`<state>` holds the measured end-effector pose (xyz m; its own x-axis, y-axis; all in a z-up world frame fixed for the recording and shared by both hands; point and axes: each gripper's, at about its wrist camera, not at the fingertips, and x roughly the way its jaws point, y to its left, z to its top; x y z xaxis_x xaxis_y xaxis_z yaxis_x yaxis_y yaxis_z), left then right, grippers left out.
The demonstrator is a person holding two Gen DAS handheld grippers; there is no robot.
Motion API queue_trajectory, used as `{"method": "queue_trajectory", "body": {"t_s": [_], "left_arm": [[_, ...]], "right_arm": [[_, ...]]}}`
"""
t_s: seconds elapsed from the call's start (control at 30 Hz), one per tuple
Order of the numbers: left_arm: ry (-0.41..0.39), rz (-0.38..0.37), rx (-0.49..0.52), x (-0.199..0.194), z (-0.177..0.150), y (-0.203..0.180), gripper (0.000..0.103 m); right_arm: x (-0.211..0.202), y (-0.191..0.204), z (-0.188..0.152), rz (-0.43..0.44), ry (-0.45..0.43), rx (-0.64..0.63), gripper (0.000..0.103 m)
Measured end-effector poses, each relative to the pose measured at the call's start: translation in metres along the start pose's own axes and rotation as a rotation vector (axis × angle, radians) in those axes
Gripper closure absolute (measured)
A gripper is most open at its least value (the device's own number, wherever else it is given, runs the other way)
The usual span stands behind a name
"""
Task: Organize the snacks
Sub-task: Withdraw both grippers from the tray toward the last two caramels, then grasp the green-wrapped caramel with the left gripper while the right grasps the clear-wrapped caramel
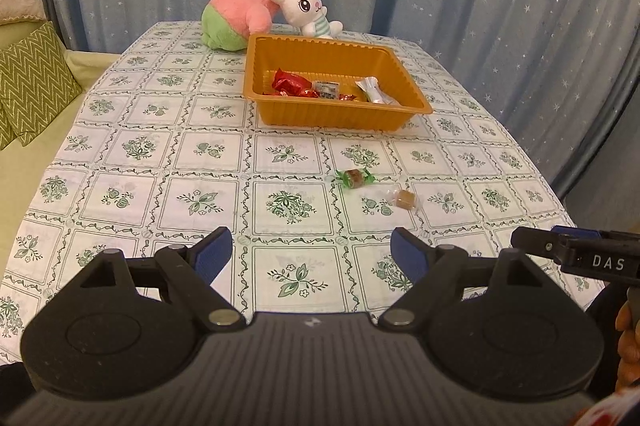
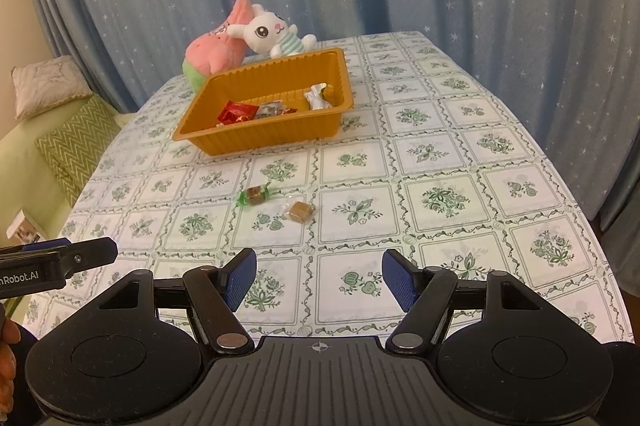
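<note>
An orange tray (image 1: 336,122) (image 2: 256,140) sits mid-table holding several wrapped snacks: red ones (image 1: 289,83) (image 2: 236,113) and a white one (image 1: 374,89) (image 2: 317,97). Two candies lie on the cloth in front of it: a green-wrapped one (image 1: 353,178) (image 2: 255,195) and a clear-wrapped brown one (image 1: 404,199) (image 2: 299,211). My left gripper (image 1: 311,253) is open and empty, held over the near table edge. My right gripper (image 2: 319,278) is open and empty, also near the front edge, short of both candies. The right gripper also shows in the left wrist view (image 1: 536,242).
A pink plush (image 1: 244,14) (image 2: 214,48) and a white bunny plush (image 1: 306,8) (image 2: 272,32) lie behind the tray. A sofa with a green zigzag cushion (image 1: 32,82) (image 2: 72,146) stands left of the table. Blue starred curtains hang behind.
</note>
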<state>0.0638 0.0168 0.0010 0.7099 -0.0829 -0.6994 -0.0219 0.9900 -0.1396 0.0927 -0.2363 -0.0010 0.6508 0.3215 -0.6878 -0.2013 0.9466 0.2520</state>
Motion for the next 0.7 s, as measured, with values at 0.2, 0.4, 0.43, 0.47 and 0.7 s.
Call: {"method": "queue_trajectory", "body": {"t_s": [0.2,0.4,0.43,0.47,0.7], "left_arm": [[0.009,-0.001,0.014,0.009,0.002,0.000,0.018],[0.025,0.002,0.033,0.026,0.006,0.002,0.018],[0.027,-0.001,0.037,0.029,0.007,0.002,0.018],[0.030,-0.003,0.041,0.032,0.008,0.002,0.018],[0.045,-0.009,0.060,0.057,0.016,0.008,0.018]], "right_arm": [[0.011,-0.002,0.002,-0.002,0.000,-0.029,0.034],[0.030,-0.002,0.006,0.005,0.004,-0.077,0.034],[0.034,-0.001,0.007,0.009,0.004,-0.089,0.034],[0.038,-0.001,0.008,0.014,0.004,-0.103,0.034],[0.072,0.003,0.014,0.058,0.009,-0.213,0.034]]}}
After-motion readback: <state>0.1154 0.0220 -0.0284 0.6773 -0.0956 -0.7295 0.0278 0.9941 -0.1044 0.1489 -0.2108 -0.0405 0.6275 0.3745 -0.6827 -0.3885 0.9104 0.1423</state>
